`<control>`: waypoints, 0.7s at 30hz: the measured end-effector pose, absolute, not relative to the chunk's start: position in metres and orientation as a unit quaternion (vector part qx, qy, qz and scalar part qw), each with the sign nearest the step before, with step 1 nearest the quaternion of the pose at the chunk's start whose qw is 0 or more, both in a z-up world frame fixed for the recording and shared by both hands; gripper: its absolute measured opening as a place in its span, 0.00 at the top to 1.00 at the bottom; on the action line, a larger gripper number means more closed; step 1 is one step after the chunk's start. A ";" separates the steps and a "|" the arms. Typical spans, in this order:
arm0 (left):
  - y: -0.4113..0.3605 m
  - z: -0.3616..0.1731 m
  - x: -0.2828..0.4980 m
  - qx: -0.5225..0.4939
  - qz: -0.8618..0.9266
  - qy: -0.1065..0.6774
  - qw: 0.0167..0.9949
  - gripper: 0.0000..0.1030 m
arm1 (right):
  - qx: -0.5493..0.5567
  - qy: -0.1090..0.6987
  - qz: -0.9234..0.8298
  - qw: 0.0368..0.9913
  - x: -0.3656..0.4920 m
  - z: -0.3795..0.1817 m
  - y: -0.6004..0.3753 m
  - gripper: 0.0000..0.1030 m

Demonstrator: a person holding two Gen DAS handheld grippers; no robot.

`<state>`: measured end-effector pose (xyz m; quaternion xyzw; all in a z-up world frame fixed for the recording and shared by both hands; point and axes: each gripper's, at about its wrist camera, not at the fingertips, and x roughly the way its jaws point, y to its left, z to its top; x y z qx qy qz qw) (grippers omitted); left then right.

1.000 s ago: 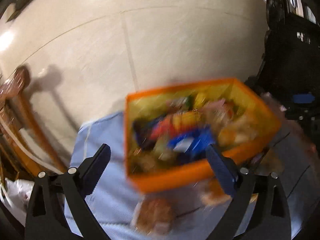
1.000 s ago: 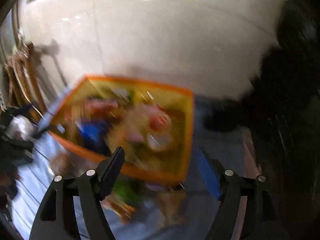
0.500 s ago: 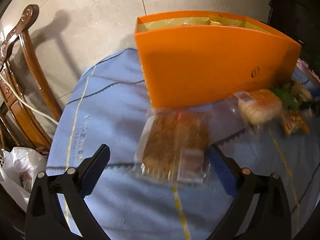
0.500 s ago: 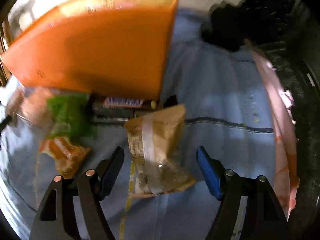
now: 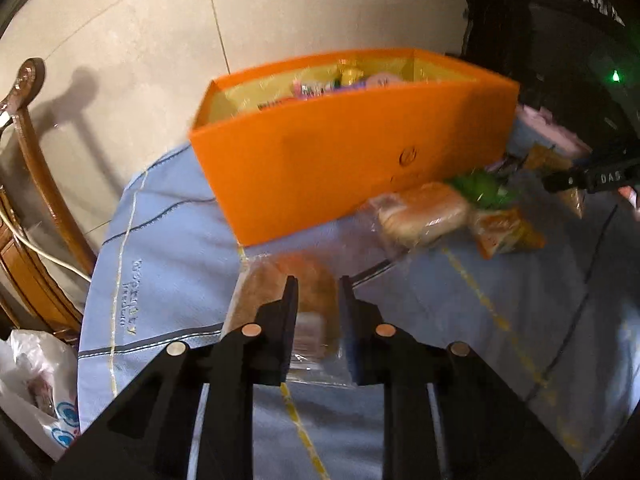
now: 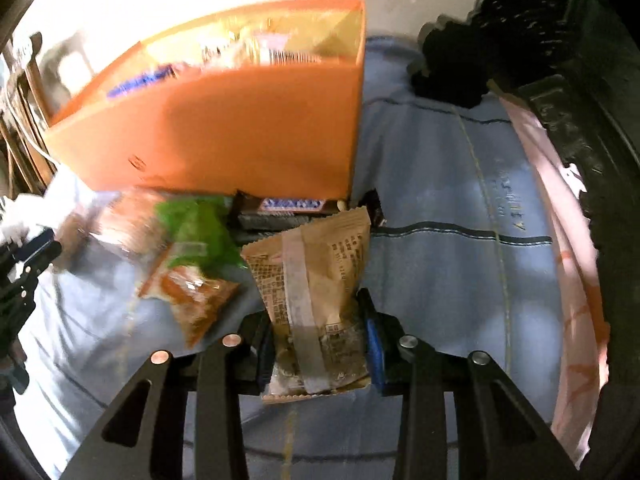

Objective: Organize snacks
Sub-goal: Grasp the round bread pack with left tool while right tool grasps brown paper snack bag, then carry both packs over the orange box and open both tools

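Half a second ago both grippers hung open above the snacks; now each has come down onto a packet.

Left gripper (image 5: 318,280): jaws were spread wide on either side of the clear-wrapped brown cake (image 5: 308,300); they have snapped closed and now pinch that packet. The cake lies on the blue cloth (image 5: 168,272), just in front of the orange box (image 5: 320,176).

Right gripper (image 6: 316,322): jaws have just been closing. The tan paper packet (image 6: 316,276) sits between them, both pads against its lower sides, so it looks gripped. The packet lies flat on the cloth, its top edge near the box's front wall.

The orange box is unchanged in place, standing on the cloth with assorted snacks visible inside over its rim.

Loose snacks in front of the box, as before: a bread roll in clear wrap (image 5: 424,216), a green packet (image 6: 196,228), an orange packet (image 6: 196,300), and a dark chocolate bar (image 6: 292,204) against the box's base.

A wooden chair (image 5: 36,184) stands at the left edge, and a white plastic bag (image 5: 36,372) below it.
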<state>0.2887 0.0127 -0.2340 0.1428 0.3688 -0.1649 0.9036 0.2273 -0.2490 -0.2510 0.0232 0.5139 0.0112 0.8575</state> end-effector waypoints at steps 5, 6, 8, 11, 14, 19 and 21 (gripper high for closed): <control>0.015 -0.245 0.292 0.142 -0.138 0.391 0.899 0.40 | 0.017 0.520 0.014 0.854 0.215 -0.250 -0.243 0.64; 0.019 -0.245 0.286 0.133 -0.127 0.379 0.907 0.21 | 0.018 0.520 0.014 0.854 0.214 -0.251 -0.244 0.64; 0.023 -0.243 0.292 0.127 -0.107 0.360 0.918 0.06 | 0.021 0.520 0.016 0.854 0.213 -0.250 -0.244 0.64; 0.015 -0.260 0.315 0.155 -0.101 0.386 0.904 0.05 | 0.018 0.524 0.019 0.852 0.214 -0.254 -0.244 0.64; 0.006 -0.279 0.326 0.180 -0.108 0.406 0.890 0.09 | 0.009 0.526 0.023 0.850 0.211 -0.252 -0.241 0.64; -0.006 -0.268 0.309 0.178 -0.163 0.393 0.887 0.29 | 0.012 0.517 0.026 0.856 0.213 -0.243 -0.242 0.64; -0.007 -0.256 0.294 0.168 -0.175 0.377 0.894 0.29 | 0.017 0.507 0.029 0.861 0.214 -0.236 -0.242 0.64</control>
